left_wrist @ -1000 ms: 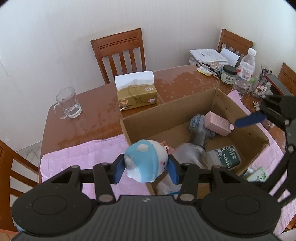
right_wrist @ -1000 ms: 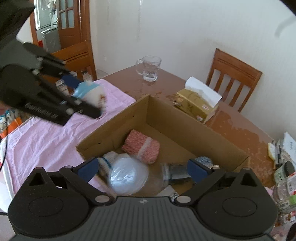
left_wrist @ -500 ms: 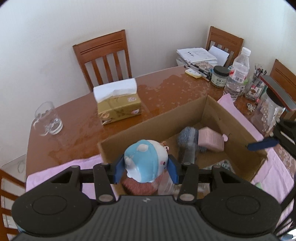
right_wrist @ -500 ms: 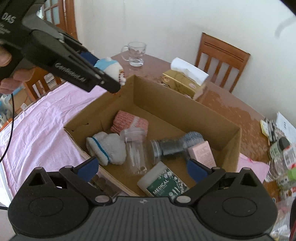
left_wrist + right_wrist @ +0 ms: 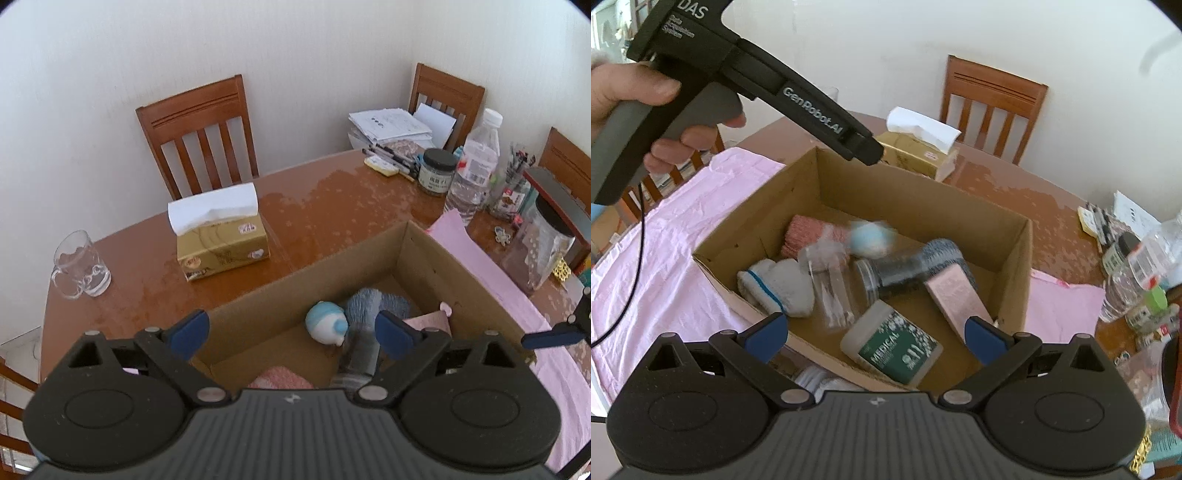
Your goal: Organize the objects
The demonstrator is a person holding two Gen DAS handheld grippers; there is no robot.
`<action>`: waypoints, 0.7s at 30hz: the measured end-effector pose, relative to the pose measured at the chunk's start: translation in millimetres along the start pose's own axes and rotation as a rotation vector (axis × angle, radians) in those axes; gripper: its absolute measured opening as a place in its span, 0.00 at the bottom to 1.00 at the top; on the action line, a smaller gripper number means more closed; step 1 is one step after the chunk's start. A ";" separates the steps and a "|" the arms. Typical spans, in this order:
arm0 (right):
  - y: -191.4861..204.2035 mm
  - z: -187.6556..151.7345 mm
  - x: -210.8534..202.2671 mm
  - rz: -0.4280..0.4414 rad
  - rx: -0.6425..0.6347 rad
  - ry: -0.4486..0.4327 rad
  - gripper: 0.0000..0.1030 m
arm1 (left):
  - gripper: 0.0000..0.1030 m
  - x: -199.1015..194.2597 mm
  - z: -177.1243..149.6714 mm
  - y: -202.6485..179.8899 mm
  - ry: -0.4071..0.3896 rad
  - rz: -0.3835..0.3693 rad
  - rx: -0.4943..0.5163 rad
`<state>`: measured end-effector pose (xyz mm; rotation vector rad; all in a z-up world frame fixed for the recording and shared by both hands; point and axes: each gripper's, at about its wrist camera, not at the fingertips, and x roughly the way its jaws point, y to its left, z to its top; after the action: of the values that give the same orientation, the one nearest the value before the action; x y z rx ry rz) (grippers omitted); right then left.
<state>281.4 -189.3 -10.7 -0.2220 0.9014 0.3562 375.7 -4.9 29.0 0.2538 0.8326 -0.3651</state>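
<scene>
Both tools stand released above the open brown cardboard box (image 5: 1015, 236) on the bench: the left tool (image 5: 291, 330), its jaws just opened, is empty, and the round blue-and-white plush toy (image 5: 327, 323) lies inside the box, as does the pink rectangular carton (image 5: 956, 299); the right tool (image 5: 877, 332) holds nothing.

walls: plain white (image 5: 295, 55) | chairs: slatted wood (image 5: 199, 136) (three) | table: glossy brown (image 5: 332, 199)
</scene>
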 end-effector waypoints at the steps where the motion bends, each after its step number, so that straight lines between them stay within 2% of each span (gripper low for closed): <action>1: -0.3 -2.0 0.1 -0.002 0.003 0.005 1.00 | 0.94 -2.4 -1.8 -0.5 -0.001 0.005 0.003; 10: -2.7 -13.3 -10.9 -0.044 0.038 0.007 1.00 | 0.96 -32.9 -19.7 -1.3 -0.020 0.035 -0.030; 16: -0.4 -37.4 -20.0 -0.067 0.079 -0.019 1.00 | 0.97 -55.5 -53.3 -8.1 -0.030 0.035 -0.097; 18: 0.8 -47.2 -21.9 -0.086 0.116 -0.004 1.00 | 0.97 -62.4 -65.8 -11.9 -0.034 0.022 -0.106; 21: 4.1 -65.9 -26.2 -0.096 0.141 -0.011 1.00 | 0.97 -69.3 -83.8 -18.8 -0.026 0.043 -0.109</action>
<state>217.2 -213.0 -29.7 -0.1334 0.8977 0.2036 269.0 23.0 25.6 0.1650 0.8171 -0.2808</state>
